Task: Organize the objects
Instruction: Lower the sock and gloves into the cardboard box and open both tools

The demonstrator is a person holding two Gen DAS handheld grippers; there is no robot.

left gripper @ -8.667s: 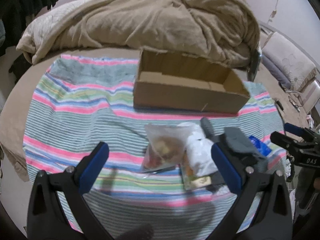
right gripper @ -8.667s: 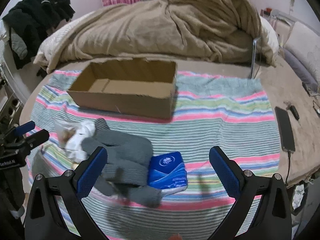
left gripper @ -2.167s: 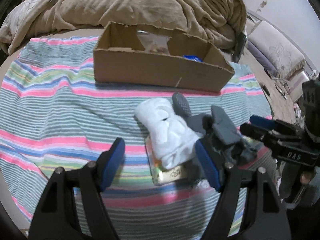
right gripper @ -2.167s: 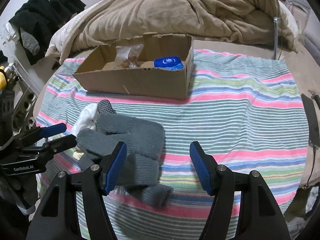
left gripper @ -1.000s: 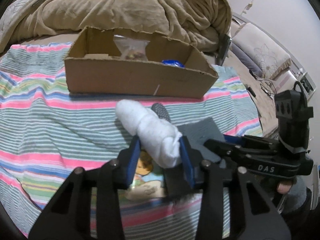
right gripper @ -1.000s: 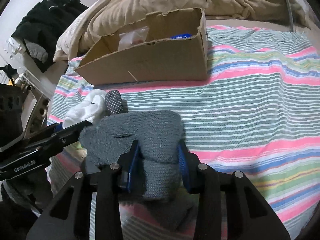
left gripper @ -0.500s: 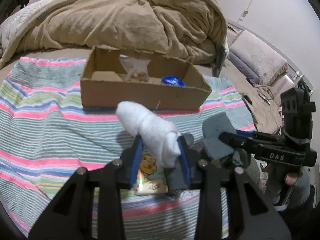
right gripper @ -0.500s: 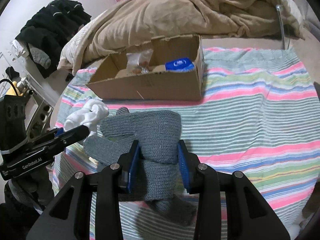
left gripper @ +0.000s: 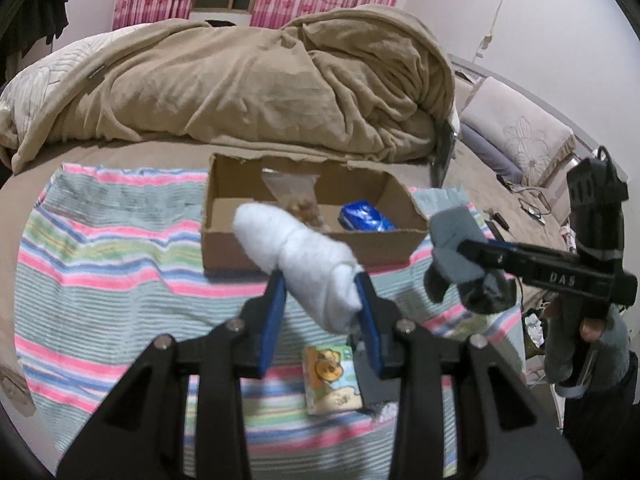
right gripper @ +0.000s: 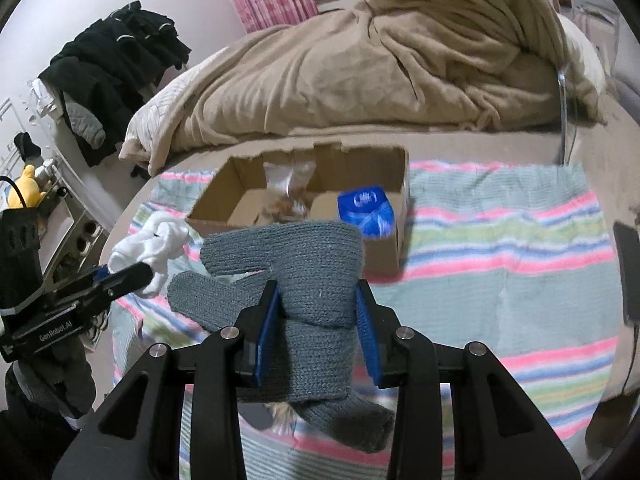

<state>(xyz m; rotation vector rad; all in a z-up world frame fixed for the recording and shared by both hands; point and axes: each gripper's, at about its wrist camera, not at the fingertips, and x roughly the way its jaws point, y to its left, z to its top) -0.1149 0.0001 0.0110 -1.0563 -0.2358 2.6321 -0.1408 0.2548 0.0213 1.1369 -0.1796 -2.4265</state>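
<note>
My left gripper (left gripper: pixel 320 300) is shut on a rolled white sock (left gripper: pixel 296 260) and holds it in the air in front of the cardboard box (left gripper: pixel 248 252). My right gripper (right gripper: pixel 316 320) is shut on grey knitted gloves (right gripper: pixel 304 264), also lifted, just short of the box (right gripper: pixel 380 256). The box holds a clear snack bag (left gripper: pixel 298 196) and a blue tissue pack (left gripper: pixel 366 218). In the right wrist view the white sock (right gripper: pixel 160 244) shows at the left, and in the left wrist view the gloves (left gripper: pixel 456 252) hang at the right.
A small cartoon-printed packet (left gripper: pixel 332 376) lies on the striped blanket (left gripper: pixel 100 264) below my left gripper. A heaped tan duvet (left gripper: pixel 248 84) lies behind the box. A phone (right gripper: pixel 626 272) rests at the blanket's right edge. Black clothes (right gripper: pixel 116 64) hang at the left.
Both grippers closed on their items about a second ago and have lifted them off the blanket and carried them toward the box.
</note>
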